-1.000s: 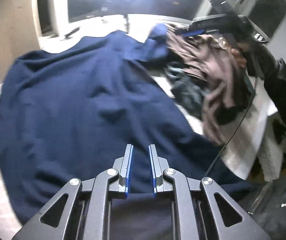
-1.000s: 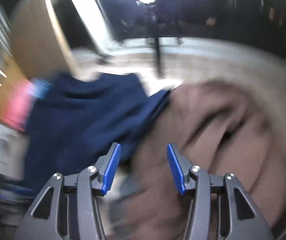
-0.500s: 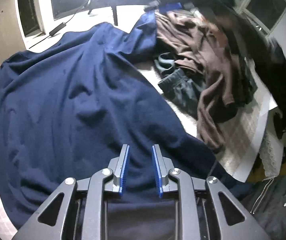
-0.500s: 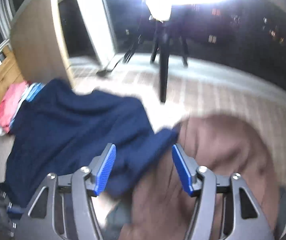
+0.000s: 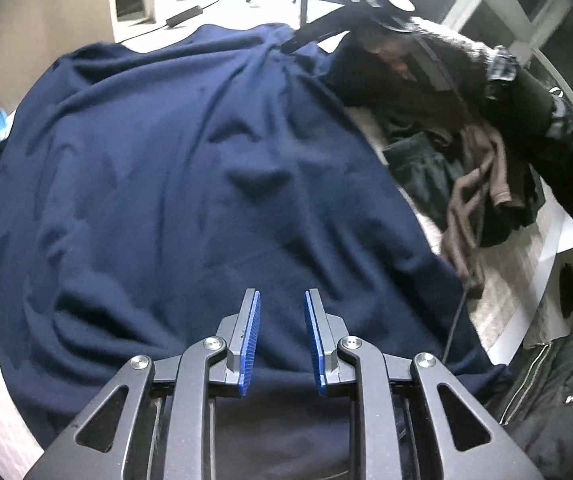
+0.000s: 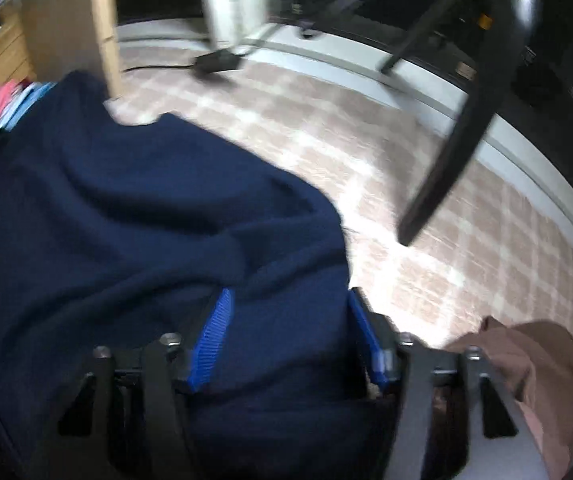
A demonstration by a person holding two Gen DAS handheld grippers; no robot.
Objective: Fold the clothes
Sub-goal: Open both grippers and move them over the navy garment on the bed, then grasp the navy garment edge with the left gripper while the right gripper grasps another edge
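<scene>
I am working the navy garment, which is lying spread over the checked surface. My left gripper is sitting over the near hem, jaws narrow with a gap between the pads; I cannot tell whether cloth is pinched. My right gripper is reaching over the far corner, jaws wide with fabric bunching between them, likely readying a grab there. The brown garment is lying just beside it.
</scene>
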